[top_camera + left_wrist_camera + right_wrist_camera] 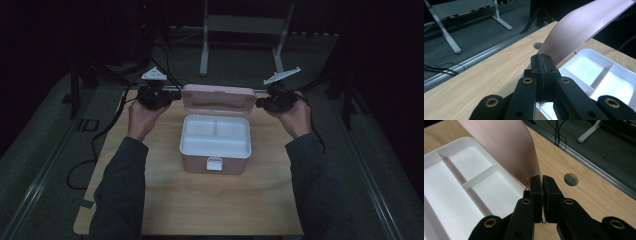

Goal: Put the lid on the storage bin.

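Note:
An open pink box [196, 164] stands mid-table, with a white divided tray [215, 145] in its top and its pink lid [217, 99] raised at the back. My left gripper [175, 95] is at the lid's left corner and my right gripper [258, 103] at its right corner. In the left gripper view, the left gripper [541, 60] is shut, its tips right against the edge of the lid [579, 27]. The right gripper [542, 181] shows only a hairline gap, its tips at the corner of the lid [506, 145]. I cannot tell whether either pinches the lid's edge.
The wooden table [165, 200] has a cable hole [571, 179] near its far edge. Beyond lie grey carpet, a metal floor rail [474, 61] and white stand legs [204, 45]. Black cables [100, 135] trail off the table's left side.

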`<state>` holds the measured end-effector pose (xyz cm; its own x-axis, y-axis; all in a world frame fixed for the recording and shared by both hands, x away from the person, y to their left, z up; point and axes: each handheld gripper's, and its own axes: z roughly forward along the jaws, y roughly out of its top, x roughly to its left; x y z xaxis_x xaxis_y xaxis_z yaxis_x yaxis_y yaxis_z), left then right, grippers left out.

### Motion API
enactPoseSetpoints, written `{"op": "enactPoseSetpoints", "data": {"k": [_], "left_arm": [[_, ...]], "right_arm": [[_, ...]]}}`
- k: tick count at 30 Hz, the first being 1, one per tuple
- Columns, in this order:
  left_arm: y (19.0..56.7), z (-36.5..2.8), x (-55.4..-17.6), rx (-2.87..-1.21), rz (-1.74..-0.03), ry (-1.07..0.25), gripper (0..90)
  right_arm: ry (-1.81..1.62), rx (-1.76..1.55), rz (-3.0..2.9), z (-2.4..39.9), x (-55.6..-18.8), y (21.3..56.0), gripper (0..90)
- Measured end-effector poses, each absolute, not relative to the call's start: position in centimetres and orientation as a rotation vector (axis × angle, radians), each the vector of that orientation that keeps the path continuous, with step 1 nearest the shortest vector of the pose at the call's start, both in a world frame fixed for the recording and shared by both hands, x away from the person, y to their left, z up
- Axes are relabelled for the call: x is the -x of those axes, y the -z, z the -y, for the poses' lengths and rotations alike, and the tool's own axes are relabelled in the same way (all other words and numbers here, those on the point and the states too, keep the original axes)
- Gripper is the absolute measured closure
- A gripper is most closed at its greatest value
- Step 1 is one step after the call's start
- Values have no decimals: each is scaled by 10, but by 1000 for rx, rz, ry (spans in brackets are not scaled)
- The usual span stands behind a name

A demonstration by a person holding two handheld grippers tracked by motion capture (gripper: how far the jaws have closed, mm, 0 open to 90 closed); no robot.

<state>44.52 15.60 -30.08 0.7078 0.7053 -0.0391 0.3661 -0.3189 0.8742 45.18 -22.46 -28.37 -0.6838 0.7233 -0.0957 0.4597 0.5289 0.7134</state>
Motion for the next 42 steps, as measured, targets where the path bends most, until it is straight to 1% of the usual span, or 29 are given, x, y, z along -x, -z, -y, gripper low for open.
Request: {"op": "enactPoseSetpoints", "data": {"k": [11,17,30,34,37,42], "left_arm": [[307,-158,-434,-1919,-817,-421,896],[315,-161,-428,-1881,-822,-386,896],[317,-157,-414,-1890,-807,-397,897],[322,-153,-409,-1922,-775,-380,896],[327,-146,-405,-1958,-758,-390,895],[333,-143,-396,-2006,-743,-413,895]], "right_arm": [[-965,-956,-2415,227,-443,287,875],[-958,-935,-2430,226,-436,290,871],[-978,-926,-2462,229,-425,299,868],[-971,-909,-2490,229,-419,304,857],[-1045,-891,-2547,225,-415,310,845],[-932,-841,-2575,214,-408,324,831]]}}
